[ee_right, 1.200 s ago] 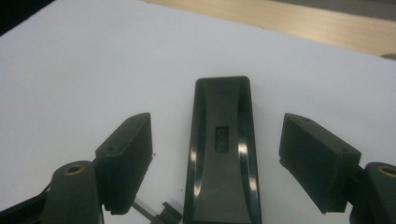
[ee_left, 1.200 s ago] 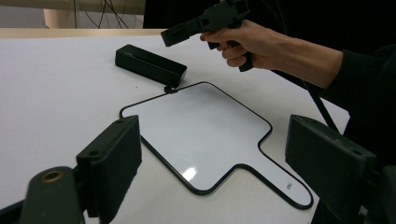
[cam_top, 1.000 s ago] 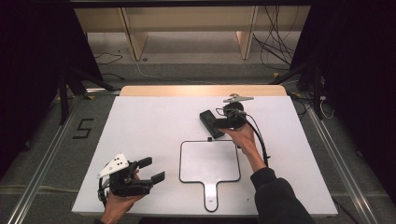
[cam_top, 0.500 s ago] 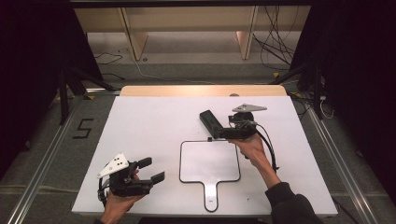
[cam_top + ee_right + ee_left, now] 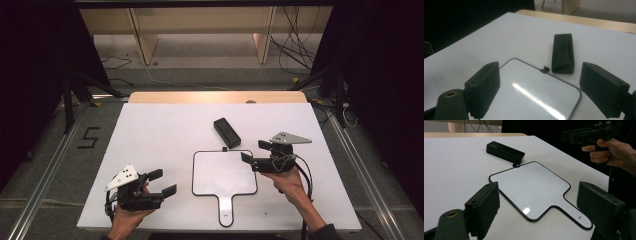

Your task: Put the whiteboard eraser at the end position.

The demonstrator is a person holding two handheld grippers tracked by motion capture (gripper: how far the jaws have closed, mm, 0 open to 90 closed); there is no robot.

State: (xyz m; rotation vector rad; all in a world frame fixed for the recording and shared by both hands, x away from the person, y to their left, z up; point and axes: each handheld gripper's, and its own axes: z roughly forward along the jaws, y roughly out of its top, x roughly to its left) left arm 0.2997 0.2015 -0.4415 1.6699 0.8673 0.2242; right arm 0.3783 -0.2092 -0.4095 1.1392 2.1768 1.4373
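Black eraser [image 5: 227, 133] lies set down at the small whiteboard's [image 5: 224, 172] top edge. Right gripper [image 5: 251, 159] spread, empty; left gripper [image 5: 162, 182] spread, idle. Board untouched.

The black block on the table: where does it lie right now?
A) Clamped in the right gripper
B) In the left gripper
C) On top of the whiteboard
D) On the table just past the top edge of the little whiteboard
D: the black block lies flat on the table beside the top edge of the whiteboard, with the right gripper open and apart from it.
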